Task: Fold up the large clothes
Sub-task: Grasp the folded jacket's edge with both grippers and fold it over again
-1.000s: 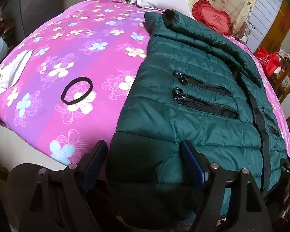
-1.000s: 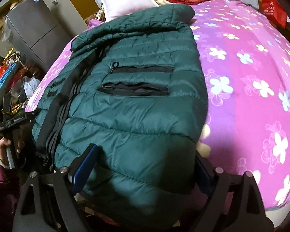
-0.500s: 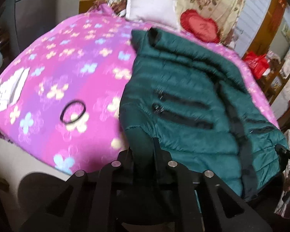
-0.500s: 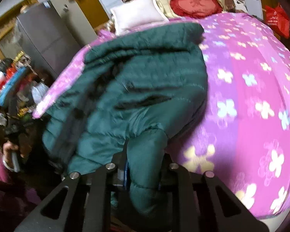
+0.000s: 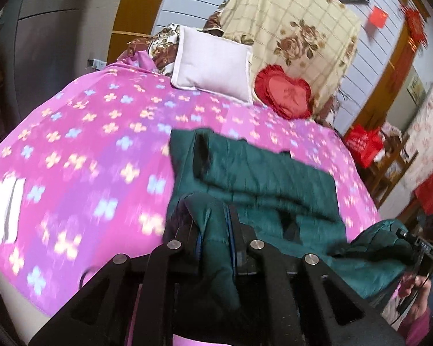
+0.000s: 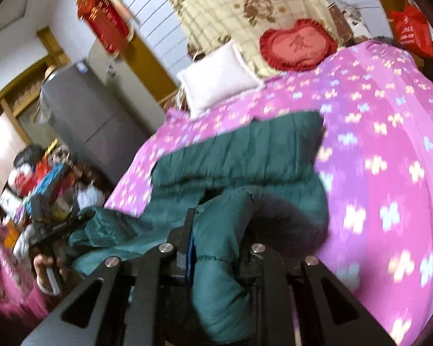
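A dark green quilted jacket lies on the pink flowered bedspread. My left gripper is shut on a bunched corner of its hem, lifted off the bed. In the right wrist view the same jacket spreads toward the pillows, and my right gripper is shut on the other hem corner, held up too. The near half of the jacket hangs between the two grippers. The other gripper shows at the right edge of the left wrist view, with a hand under it.
A white pillow and a red heart cushion sit at the head of the bed. White papers lie on the bed's left edge. A grey cabinet and clutter stand left of the bed; red bags lie right.
Both grippers went from open around the jacket's hem to shut on it. They then rose and tipped upward, lifting the hem so the jacket's near half came off the bed.
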Demonstrator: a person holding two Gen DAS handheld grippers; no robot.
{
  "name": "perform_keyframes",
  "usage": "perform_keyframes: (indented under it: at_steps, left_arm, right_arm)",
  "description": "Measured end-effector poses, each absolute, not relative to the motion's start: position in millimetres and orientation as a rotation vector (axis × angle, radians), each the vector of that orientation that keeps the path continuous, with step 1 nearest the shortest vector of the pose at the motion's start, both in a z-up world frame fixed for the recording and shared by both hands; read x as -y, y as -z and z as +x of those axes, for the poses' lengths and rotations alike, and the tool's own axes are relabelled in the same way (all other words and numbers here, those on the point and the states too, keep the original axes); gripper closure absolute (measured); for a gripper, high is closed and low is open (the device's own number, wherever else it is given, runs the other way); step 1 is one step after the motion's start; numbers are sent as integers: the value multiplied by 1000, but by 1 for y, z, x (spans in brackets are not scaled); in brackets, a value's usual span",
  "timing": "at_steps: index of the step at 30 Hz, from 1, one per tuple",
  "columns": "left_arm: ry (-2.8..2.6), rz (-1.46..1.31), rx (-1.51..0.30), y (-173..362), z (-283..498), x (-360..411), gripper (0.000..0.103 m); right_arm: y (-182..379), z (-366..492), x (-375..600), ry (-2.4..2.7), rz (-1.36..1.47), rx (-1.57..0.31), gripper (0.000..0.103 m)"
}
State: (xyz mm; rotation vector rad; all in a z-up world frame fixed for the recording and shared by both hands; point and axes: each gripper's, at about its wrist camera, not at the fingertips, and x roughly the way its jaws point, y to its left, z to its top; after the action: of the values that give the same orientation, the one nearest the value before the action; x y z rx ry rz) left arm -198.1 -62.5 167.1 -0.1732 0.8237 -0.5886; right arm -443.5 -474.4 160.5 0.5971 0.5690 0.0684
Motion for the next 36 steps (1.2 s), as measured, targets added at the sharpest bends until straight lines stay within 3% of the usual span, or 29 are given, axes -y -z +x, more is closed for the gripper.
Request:
perform_keyframes:
  at_steps: [5,12,14,18,20,21,22,24,29,32,36]
  left_arm:
    - [535,-212,-868,-162,-129,98,103]
    - [466,-243,-936,-115,-43,137,103]
    - [491,-273,-953,-107,-33,139,99]
    - [563,-325,-965,-117,-29,130,80]
    - [558,-293,-929,-133,-34,125,65]
    - [538,-277,-893,-141,-37,121,55]
    - [523,-270,-851,-150,-41,117,53]
    - [517,-256,-787,-165,-48,110,53]
    - [534,-257,-759,-170,-65,111,53]
    - [549,-213,-766,-163,-72,129,53]
    - [531,-129,-797,-142,-71,171,53]
  right_arm:
    - [-164,-384,516,-14,657,-549,84]
    - [-136,-289,575,92,759,-585,84]
    - [-116,-264,591,115,797,-616,84]
    - [-72,-230,607,165,847,-694,79]
    - [-65,-227,614,155,889,-678,74]
    - [-68,-229,616,146,898,-655,64]
    - [-73,-231,618,136,900,-634,46]
    - [-88,-237,620,126,886,-581,34]
    - [-135,-262,617,187,790,-492,32]
    - [-164,-280,597,217,677,-423,26]
    - [-167,-252,539,119,488,-564,25]
